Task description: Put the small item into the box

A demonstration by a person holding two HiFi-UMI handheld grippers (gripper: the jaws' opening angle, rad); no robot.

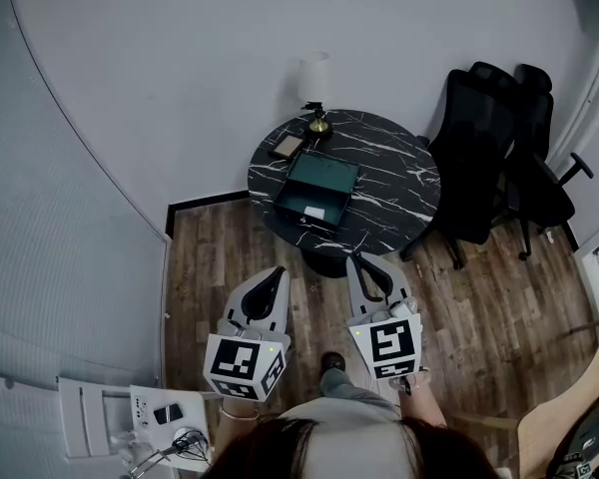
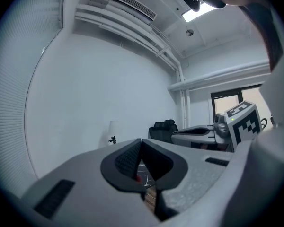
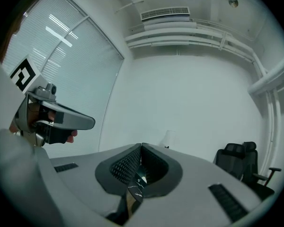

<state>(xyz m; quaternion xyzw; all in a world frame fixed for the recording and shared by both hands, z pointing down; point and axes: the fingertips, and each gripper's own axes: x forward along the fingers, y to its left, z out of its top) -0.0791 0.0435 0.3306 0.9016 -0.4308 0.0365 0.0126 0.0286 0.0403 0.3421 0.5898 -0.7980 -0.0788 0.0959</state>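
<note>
Office: 2 black swivel chairs (image 1: 484, 148), round marble table (image 1: 399, 180), window blinds (image 3: 66, 60).

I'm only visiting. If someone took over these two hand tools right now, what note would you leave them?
Left gripper: fingers shut, nothing held. Right gripper: same.
Both are held level, short of the round table.
The open green box is on the table with a pale piece inside and a small frame beside it.
Done: unclear whether that piece is the item.
Left: if not, step up, pick the item and drop it in.
</note>
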